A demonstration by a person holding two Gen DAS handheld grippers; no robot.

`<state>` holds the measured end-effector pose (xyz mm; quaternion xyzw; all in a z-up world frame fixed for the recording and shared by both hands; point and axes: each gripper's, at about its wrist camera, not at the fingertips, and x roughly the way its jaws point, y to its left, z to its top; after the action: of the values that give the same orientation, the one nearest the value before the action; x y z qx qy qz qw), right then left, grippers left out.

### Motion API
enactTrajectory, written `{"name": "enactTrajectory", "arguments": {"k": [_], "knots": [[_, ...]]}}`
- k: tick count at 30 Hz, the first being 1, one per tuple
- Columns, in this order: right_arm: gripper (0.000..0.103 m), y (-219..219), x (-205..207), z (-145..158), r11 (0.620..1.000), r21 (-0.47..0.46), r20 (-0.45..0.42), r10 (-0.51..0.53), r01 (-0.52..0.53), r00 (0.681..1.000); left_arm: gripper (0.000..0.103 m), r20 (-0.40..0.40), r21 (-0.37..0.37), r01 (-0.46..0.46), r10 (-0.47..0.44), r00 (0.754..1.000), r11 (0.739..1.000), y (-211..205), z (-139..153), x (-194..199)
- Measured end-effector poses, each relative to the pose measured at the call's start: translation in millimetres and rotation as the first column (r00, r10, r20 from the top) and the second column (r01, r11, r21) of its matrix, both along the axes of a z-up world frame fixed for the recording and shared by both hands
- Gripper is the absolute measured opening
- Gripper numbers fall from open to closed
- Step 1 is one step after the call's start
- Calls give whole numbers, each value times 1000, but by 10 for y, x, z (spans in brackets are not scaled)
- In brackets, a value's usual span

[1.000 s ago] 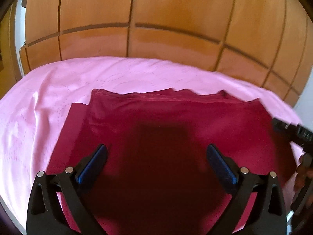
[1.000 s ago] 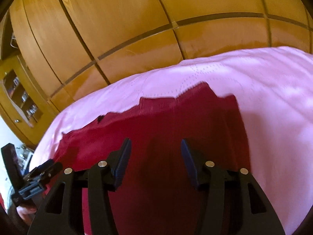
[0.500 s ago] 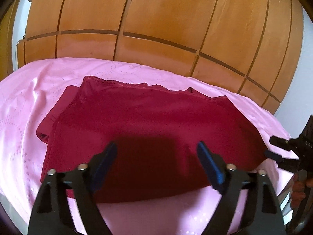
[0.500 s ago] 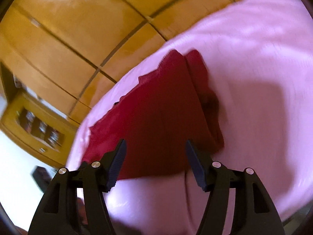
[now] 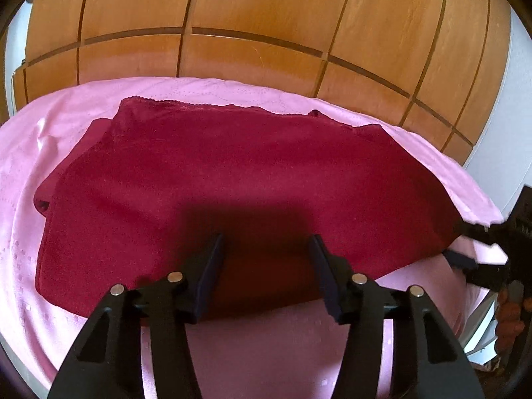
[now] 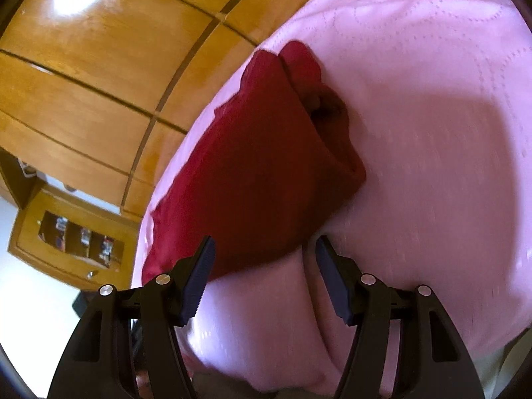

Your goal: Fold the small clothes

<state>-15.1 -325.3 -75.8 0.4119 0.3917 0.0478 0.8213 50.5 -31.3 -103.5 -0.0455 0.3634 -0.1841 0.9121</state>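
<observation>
Both grippers have pulled back off the garment (image 5: 232,183): left gripper (image 5: 266,249) and right gripper (image 6: 262,256), jaws wide, empty. Garment lies folded on the bed (image 6: 432,133); this fold looks done.

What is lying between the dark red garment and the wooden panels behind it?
Only a strip of the pink bedcover lies between the dark red garment and the wooden panels; nothing else sits there. The left wrist view shows this best.
</observation>
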Motion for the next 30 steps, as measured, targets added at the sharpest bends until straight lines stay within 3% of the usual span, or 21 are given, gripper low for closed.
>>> {"name": "enactTrajectory", "arguments": {"k": [17,18,20,22,25,28,30], "knots": [[62,-165,515,-38,978,-16,97,-206,208,974,52,9,13,14,-14,1000,1000,5,-53,-15],[60,-177,539,-38,977,-13,104,-212,215,972,52,10,14,14,-14,1000,1000,5,-53,-18],[41,-203,578,-54,972,-22,95,-230,233,968,52,11,15,14,-14,1000,1000,2,-49,-24],[30,-259,581,-105,968,3,80,-251,252,965,52,13,8,14,-14,1000,1000,8,-45,-27],[24,-280,596,-107,970,25,79,-244,243,967,55,5,-34,13,-13,1000,999,55,-20,-35],[21,-265,612,-41,974,13,85,-226,225,970,76,-14,-115,24,-26,1000,993,144,63,-27],[21,-244,627,30,976,2,92,-216,216,972,81,-4,-135,13,-14,1000,991,208,143,-27]]}}
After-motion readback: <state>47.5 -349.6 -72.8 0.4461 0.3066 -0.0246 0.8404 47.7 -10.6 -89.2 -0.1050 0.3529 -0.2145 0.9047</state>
